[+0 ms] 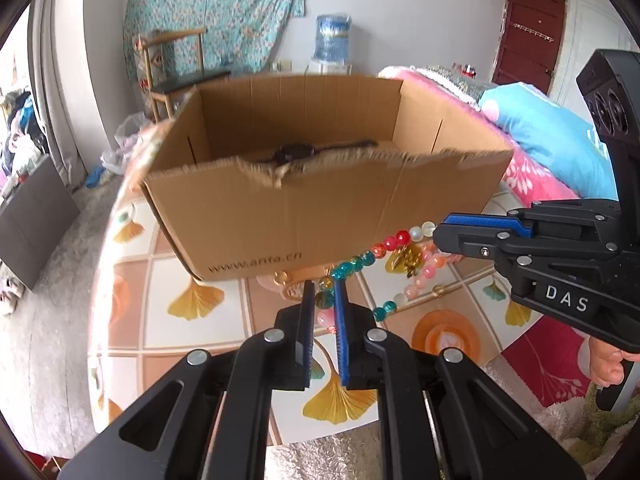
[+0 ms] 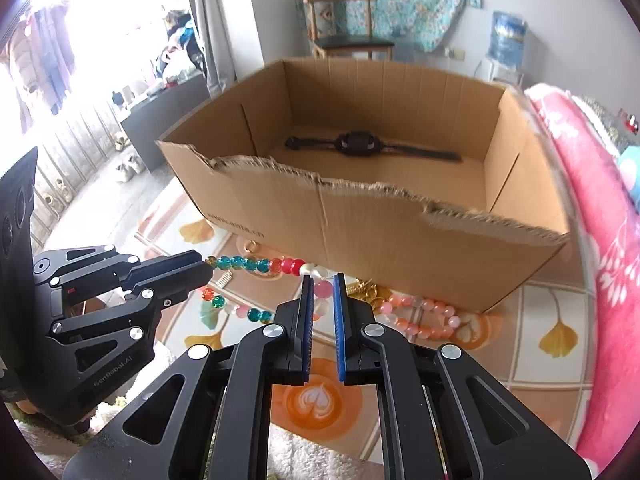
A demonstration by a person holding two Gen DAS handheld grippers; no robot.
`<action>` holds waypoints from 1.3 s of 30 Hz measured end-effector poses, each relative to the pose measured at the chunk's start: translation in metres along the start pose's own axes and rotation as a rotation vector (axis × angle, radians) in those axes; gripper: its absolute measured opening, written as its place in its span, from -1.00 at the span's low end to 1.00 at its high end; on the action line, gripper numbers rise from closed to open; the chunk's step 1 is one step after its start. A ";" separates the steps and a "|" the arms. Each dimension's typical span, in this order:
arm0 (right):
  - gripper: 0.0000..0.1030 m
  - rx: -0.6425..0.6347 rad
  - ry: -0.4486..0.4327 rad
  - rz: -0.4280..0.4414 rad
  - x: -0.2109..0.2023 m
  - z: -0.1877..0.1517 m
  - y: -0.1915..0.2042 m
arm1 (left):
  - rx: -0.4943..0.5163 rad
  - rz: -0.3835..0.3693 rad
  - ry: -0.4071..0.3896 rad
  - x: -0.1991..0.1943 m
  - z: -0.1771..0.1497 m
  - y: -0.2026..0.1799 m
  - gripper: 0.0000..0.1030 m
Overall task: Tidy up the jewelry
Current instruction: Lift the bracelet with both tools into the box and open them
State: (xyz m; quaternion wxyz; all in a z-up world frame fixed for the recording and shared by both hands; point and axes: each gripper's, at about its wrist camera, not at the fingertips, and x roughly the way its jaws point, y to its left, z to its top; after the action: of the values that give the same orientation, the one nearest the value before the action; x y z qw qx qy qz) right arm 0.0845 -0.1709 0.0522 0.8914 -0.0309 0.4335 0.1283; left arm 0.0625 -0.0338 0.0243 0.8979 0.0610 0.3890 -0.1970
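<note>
A bead necklace (image 1: 362, 260) of teal, red, pearl and pink beads is stretched between both grippers above the table, in front of an open cardboard box (image 1: 320, 216). My left gripper (image 1: 323, 286) is shut on its beads at one end. My right gripper (image 2: 323, 280) is shut on a pink bead at the other end. The necklace also shows in the right wrist view (image 2: 256, 265), with the left gripper (image 2: 202, 266) at its left end. A black watch (image 2: 356, 143) lies inside the box (image 2: 400, 224). A gold trinket (image 1: 408, 261) lies by the box.
The round table (image 1: 200, 320) has a tile and ginkgo-leaf cover. A pink blanket (image 2: 592, 240) and a blue pillow (image 1: 548, 136) lie right of the box. A wooden chair (image 2: 348, 28) and a water dispenser (image 1: 332, 40) stand behind.
</note>
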 end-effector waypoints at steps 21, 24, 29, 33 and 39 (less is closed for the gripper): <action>-0.85 -0.081 -0.138 0.151 -0.024 0.121 -0.026 | 0.194 0.035 -0.222 -0.038 0.124 0.016 -0.82; -0.85 -0.065 -0.033 0.205 0.010 0.139 -0.031 | 0.209 0.045 -0.131 -0.003 0.137 0.033 -0.82; -0.85 -0.034 0.198 0.288 0.086 0.160 -0.040 | 0.185 0.019 0.056 0.060 0.144 0.059 -0.82; -0.85 -0.007 0.373 0.333 0.137 0.160 -0.041 | 0.188 0.003 0.180 0.096 0.145 0.070 -0.82; -0.76 0.053 0.540 0.369 0.183 0.156 -0.042 | 0.205 0.035 0.267 0.121 0.147 0.077 -0.81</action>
State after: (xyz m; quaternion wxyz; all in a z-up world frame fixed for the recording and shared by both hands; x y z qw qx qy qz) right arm 0.3229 -0.1487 0.0044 0.7066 0.0386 0.6556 0.2634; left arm 0.2675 -0.0393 0.0344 0.8305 0.1845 0.4818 -0.2100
